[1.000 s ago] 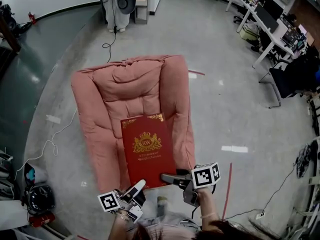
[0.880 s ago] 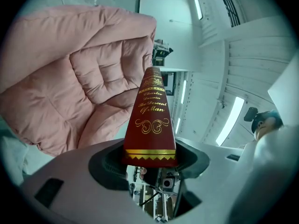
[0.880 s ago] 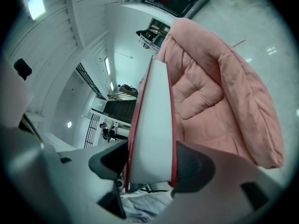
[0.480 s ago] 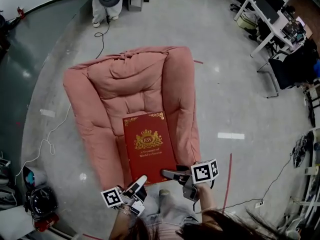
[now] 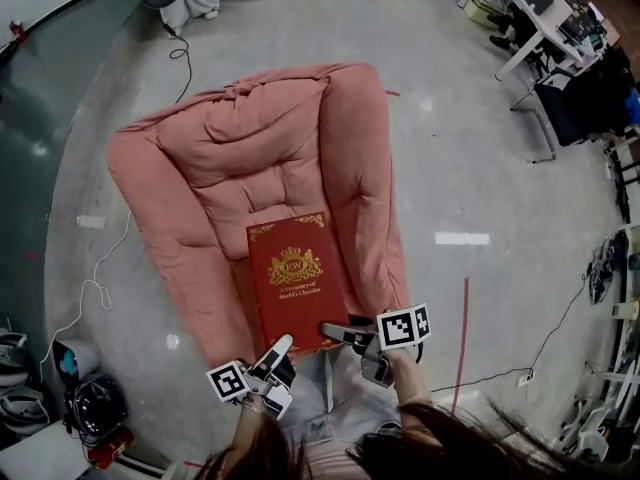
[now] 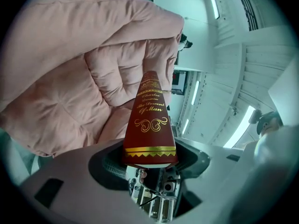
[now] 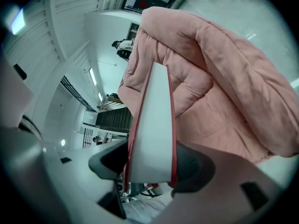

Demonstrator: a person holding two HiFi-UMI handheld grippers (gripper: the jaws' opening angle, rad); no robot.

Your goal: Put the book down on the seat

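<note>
A red hardback book with a gold crest lies flat over the front of the pink padded seat; I cannot tell whether it touches the cushion. My left gripper is shut on its near left corner. My right gripper is shut on its near right corner. In the left gripper view the book's spine with gold lettering stands between the jaws of the left gripper, pointing at the seat. The right gripper view shows the white page edge clamped in the right gripper, the seat beyond.
The seat stands on a grey floor. A white cable trails at its left, and bags lie at the lower left. A red floor line runs at the right. Desks and office chairs stand at the far right.
The seat has come closer and lower in the head view, and the book reaches a little further over the cushion. Both grippers keep the same hold on the book.
</note>
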